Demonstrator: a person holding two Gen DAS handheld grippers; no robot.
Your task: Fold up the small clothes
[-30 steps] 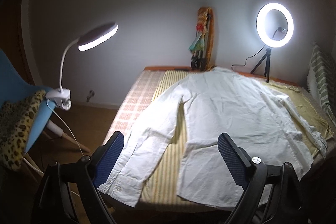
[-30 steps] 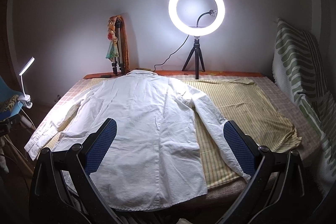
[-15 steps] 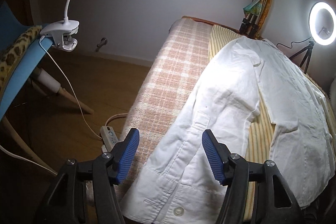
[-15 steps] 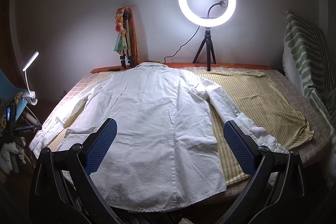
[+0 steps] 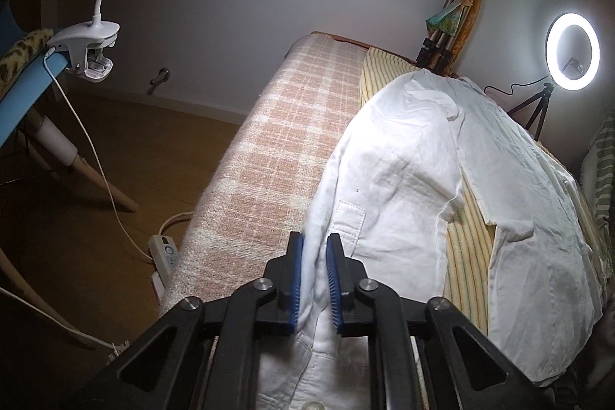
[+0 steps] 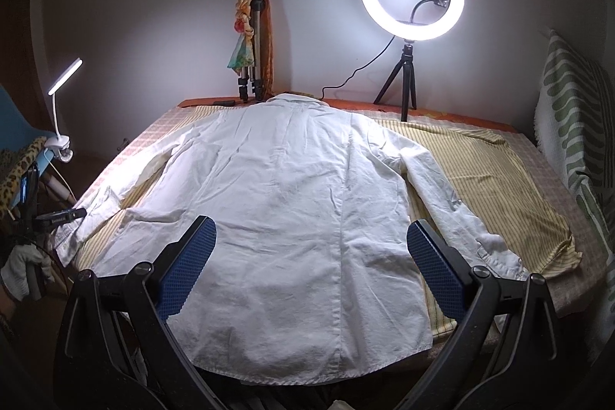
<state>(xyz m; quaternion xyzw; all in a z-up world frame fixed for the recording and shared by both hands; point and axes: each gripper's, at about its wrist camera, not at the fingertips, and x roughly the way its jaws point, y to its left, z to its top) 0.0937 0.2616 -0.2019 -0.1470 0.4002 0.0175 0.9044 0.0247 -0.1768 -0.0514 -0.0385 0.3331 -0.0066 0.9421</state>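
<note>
the white shirt (image 6: 292,195) lies flat, back up, on the bed (image 6: 480,171). the left gripper (image 5: 315,279) has just closed, pinching its left sleeve (image 5: 384,187) near the cuff; the right gripper (image 6: 311,268) hangs spread over the near hem.

No lettering can be read anywhere in either view. A small pale mark sits on the side of a dark clamp-like piece (image 6: 63,216) at the left edge of the right wrist view, but it is too small and blurred to make out.
</note>
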